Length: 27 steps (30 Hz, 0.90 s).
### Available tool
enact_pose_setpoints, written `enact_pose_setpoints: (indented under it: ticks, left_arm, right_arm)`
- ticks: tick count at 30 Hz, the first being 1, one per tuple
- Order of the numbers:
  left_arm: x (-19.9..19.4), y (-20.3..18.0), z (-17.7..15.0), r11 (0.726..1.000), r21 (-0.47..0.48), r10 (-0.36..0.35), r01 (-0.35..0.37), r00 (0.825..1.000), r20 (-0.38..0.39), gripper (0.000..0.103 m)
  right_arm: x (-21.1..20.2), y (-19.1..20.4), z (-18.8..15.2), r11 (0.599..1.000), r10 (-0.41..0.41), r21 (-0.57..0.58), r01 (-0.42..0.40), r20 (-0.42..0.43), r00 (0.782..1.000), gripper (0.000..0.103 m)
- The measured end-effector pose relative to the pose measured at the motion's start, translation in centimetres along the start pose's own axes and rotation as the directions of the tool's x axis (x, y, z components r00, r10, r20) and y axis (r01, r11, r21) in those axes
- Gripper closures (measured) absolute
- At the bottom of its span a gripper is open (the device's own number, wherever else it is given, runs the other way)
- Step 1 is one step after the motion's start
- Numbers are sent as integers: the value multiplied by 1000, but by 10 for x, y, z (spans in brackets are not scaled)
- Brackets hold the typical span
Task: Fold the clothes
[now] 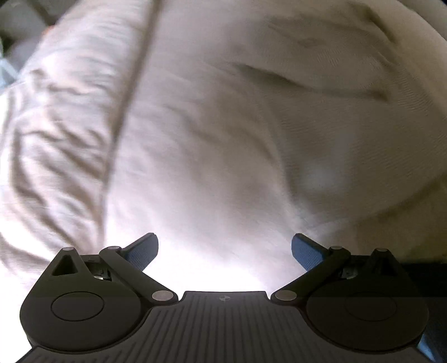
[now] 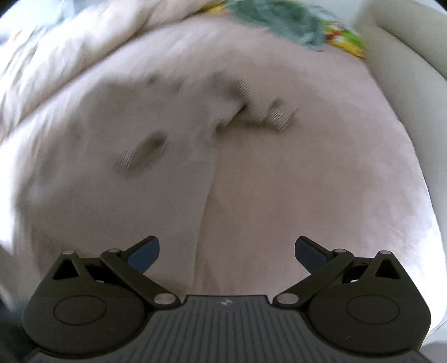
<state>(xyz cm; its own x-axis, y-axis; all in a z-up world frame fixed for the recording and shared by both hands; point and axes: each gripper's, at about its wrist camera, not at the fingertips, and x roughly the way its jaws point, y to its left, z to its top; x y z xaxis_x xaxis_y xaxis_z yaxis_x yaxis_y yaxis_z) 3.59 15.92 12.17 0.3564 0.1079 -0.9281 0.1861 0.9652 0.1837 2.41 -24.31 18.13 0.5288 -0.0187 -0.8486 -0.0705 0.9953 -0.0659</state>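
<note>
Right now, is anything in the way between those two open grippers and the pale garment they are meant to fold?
Nothing visible is. The left gripper is open over the pale garment with only air between. The right gripper is open too, above the garment's ribbed edge. The colourful cloth lies at the far side, out of the way.

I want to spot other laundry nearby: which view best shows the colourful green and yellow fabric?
The right wrist view: the colourful fabric lies at its top edge, blurred, beyond the pale garment. The left wrist view shows none of it, only pale cloth.
</note>
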Motion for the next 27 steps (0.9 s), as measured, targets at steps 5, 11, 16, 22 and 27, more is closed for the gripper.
enact_pose_setpoints:
  ticks: [5, 11, 16, 22, 27]
  left_arm:
    - [14, -9, 36, 999, -39, -28, 31, 996, 87, 0]
    - [25, -50, 53, 986, 83, -160, 147, 970, 181, 0]
    - [40, -65, 55, 942, 195, -309, 274, 935, 176, 0]
    - [53, -81, 88, 922, 262, -352, 286, 902, 252, 0]
    - [77, -77, 140, 941, 193, -328, 279, 893, 308, 0]
  right_arm:
    - [67, 25, 71, 895, 348, 274, -352, 63, 935, 0]
    - [152, 70, 90, 742, 554, 476, -472, -40, 831, 0]
    - [180, 89, 111, 693, 611, 522, -497, -59, 790, 0]
    - [119, 140, 212, 254, 904, 436, -863, 209, 372, 0]
    - [46, 139, 250, 542, 813, 56, -839, 218, 540, 0]
